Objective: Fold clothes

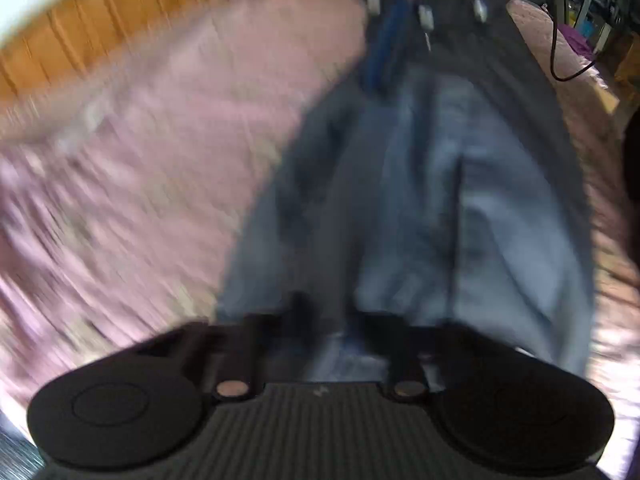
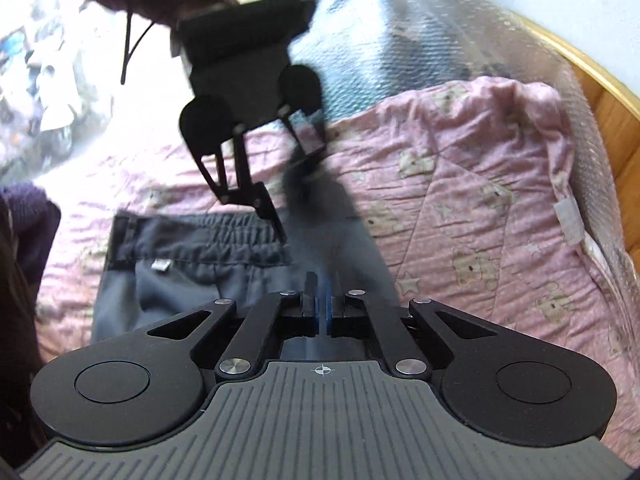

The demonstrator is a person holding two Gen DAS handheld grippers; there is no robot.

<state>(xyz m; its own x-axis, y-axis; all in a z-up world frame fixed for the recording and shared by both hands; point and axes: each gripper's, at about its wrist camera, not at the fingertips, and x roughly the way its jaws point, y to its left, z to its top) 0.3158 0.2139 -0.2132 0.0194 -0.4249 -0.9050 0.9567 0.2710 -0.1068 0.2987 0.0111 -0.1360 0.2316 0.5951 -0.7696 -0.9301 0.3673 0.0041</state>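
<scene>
Left wrist view, overall: heavily motion-blurred, details soft.
Trousers point(image 1: 420, 200): grey-blue cloth running from 6 o'clock up toward 12 o'clock, filling centre and right of the view.
Left gripper point(image 1: 324, 320): at 6 o'clock, jaws drawn nearly together with grey cloth between them; looks clamped on the trousers, though blur hides the pads.
Right gripper point(image 1: 400, 20): far end of the cloth at 12 o'clock, blurred, a hand just behind it.
Pink quilt point(image 1: 160, 140): spread from 7 to 11 o'clock, bare of clothing.
Wooden headboard point(image 1: 100, 28): at 10 to 11 o'clock, marking the bed's limit.

Right wrist view, overall: sharper.
Right gripper point(image 2: 322, 312): at 6 o'clock, blue pads pressed together, pinching a dark strip of the trousers point(image 2: 180, 280).
Waistband point(image 2: 208, 236): elastic top lying flat on the quilt at 8 to 9 o'clock.
Left gripper point(image 2: 280, 228): reaching down from 11 o'clock, tips near the waistband corner, a blurred fold of cloth just beside them.
Pink quilt point(image 2: 460, 200): open from 1 to 4 o'clock.
Bubble wrap point(image 2: 440, 32): over the headboard point(image 2: 608, 112) at 12 to 3 o'clock.

Progress: early, judging by the pictures; both ends gripped, cloth stretched between grippers, no finished fold visible.
Remaining: bringing halves together, flattening, further folds.
Room: ample quilt toward the headboard; clutter beyond the bed edge at 10 o'clock in the right view.
</scene>
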